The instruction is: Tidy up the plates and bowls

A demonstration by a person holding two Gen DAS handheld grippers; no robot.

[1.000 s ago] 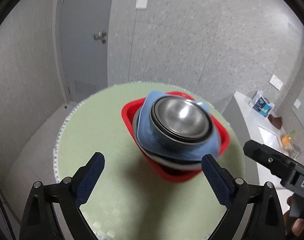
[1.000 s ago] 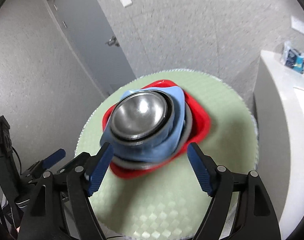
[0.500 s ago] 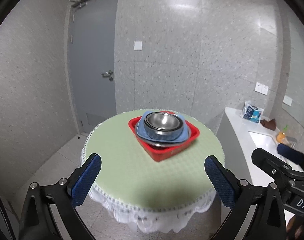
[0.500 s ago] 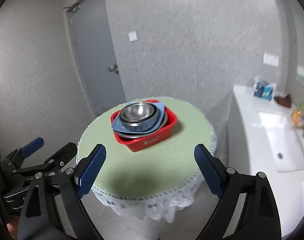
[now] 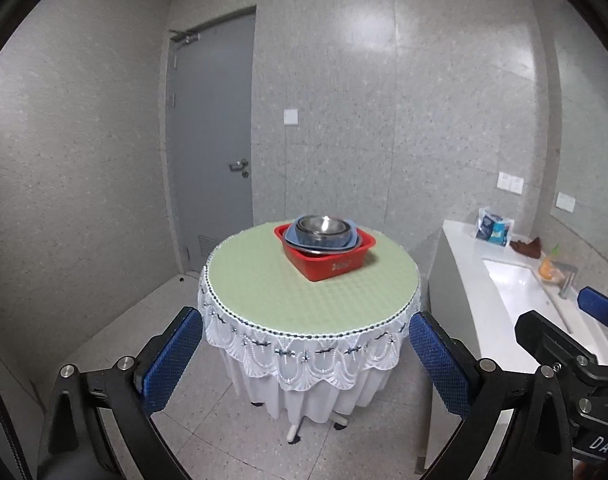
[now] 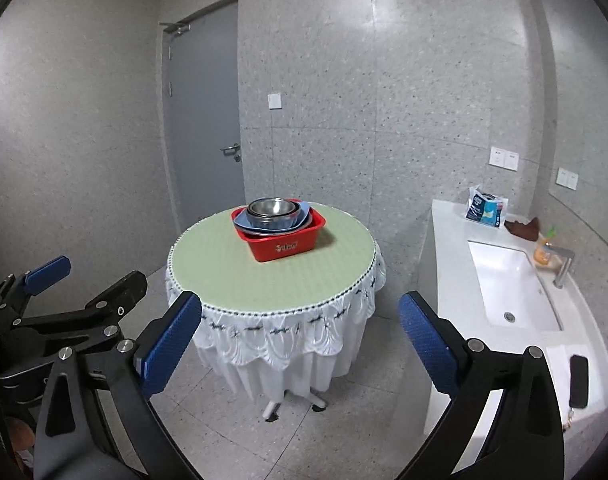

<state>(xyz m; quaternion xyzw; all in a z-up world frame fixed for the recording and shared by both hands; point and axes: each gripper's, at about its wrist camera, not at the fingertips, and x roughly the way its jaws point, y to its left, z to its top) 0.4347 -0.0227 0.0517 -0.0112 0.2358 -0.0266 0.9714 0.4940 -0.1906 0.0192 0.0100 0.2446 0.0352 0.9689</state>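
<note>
We find the stack nested in a red basin (image 5: 328,259) that sits on the far half of the round table (image 5: 264,292), toward its right side in the left wrist view: a steel bowl (image 5: 323,229) on top, a blue squarish dish (image 5: 345,242) under it, and a grey metal rim (image 5: 304,249) showing below that. We count at least one steel bowl, possibly two nested, since the right wrist view shows doubled rims (image 6: 272,209) we cannot separate; one blue dish; one lower grey piece; one basin. We judge the steel stiff, light and slick, likely to clatter and slide if pinched on the curved wall, so the rim is the place to take it. The blue dish looks like plastic, light and not fragile, with corners that offer a hold. The basin is rigid plastic with a lip, best taken at a wall. Left gripper (image 5: 304,364) and right gripper (image 6: 300,344) both stand spread wide with nothing between the blue pads (image 5: 172,360), well back from the table and level with its lace skirt (image 5: 304,360). Off to the right we note one counter (image 6: 451,248) with one sink (image 6: 511,288), one tap (image 6: 563,268), one blue packet (image 6: 483,210). Behind, one grey door (image 5: 212,140).
</note>
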